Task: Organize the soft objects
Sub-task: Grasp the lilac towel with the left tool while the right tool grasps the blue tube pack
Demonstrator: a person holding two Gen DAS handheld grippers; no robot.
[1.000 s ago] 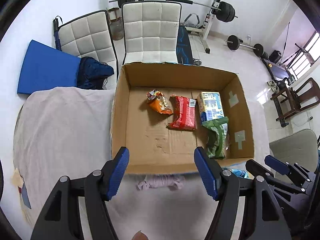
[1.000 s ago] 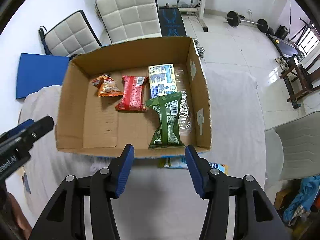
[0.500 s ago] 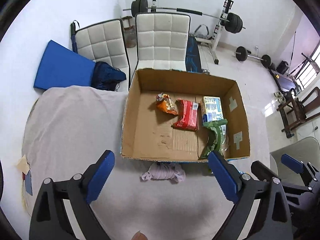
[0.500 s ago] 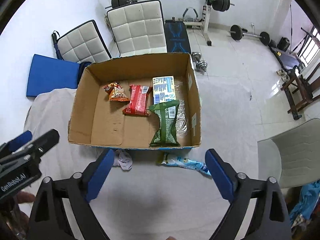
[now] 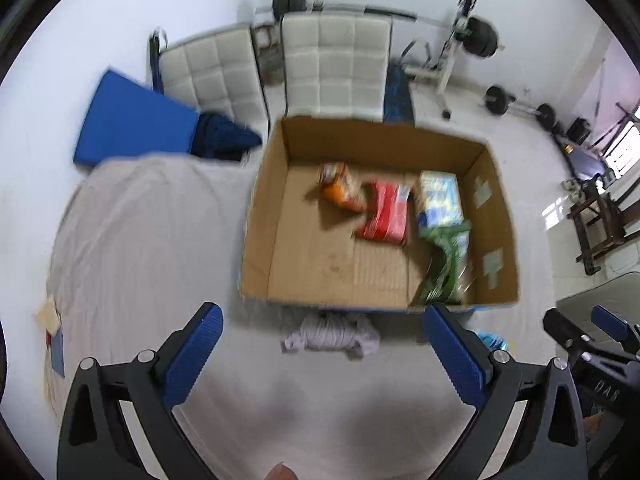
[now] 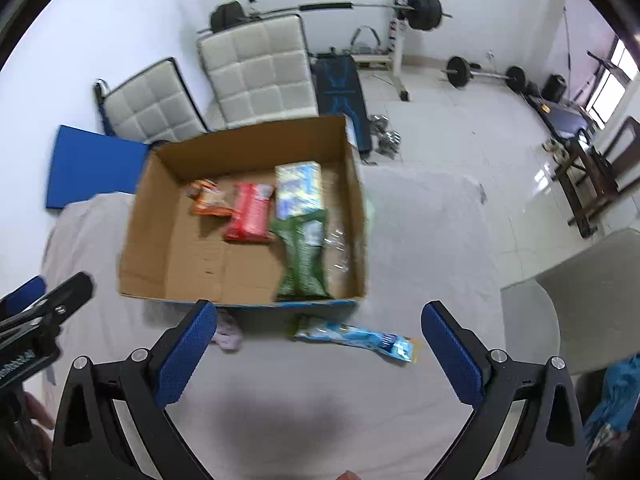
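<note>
The left tool [image 5: 322,354] is hovering wide open and empty over the cloth-covered tabletop [image 5: 132,240], its fingers framing a pale bundle [image 5: 332,334] lying just in front of the box [image 5: 260,216]. The right tool [image 6: 318,350] is also gaping wide and holding nothing, above a blue packet [image 6: 356,338] lying beside the box's [image 6: 136,220] near wall. Inside the box are sitting an orange bag [image 6: 210,200], a red pack [image 6: 250,212], a blue-and-yellow pack [image 6: 298,188] and a green bag [image 6: 302,258].
</note>
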